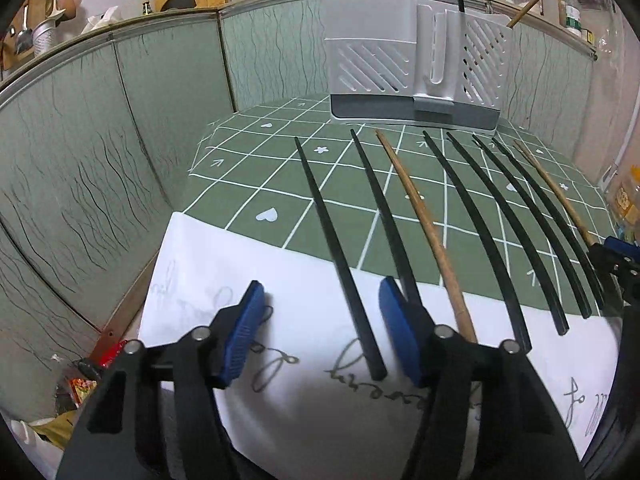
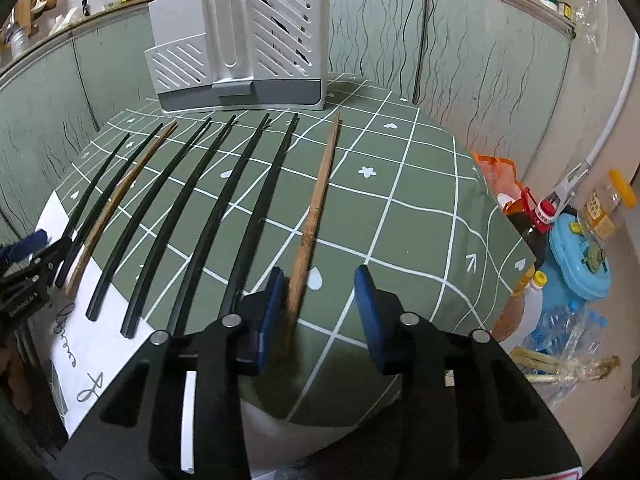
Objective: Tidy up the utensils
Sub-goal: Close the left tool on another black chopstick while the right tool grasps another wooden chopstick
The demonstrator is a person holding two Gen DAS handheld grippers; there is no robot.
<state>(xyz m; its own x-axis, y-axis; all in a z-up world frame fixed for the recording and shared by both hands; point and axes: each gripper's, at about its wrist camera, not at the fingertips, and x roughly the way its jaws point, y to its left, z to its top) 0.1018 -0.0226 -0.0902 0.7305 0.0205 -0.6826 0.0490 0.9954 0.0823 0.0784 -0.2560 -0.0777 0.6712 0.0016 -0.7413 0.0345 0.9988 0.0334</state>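
Both cams ride low, angled down over the counter (image 1: pixel 280 184), facing the white rack (image 1: pixel 412 68) at the back. Left one sits left, right one right; both share the chopstick row (image 2: pixel 192 208), edges probably warped.

Green checked tablecloth (image 2: pixel 420 216), white scribbled paper (image 1: pixel 280 272), blue water jug (image 2: pixel 580 264), orange-capped jar (image 2: pixel 608 204)

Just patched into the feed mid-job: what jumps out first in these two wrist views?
A fan of chopsticks lies across the green checked tablecloth, mostly black with a few wooden ones, their tips toward the white utensil holder at the far edge. The left gripper straddles the leftmost black chopstick, and the right gripper has the rightmost wooden chopstick against its left pad; neither is clamped.
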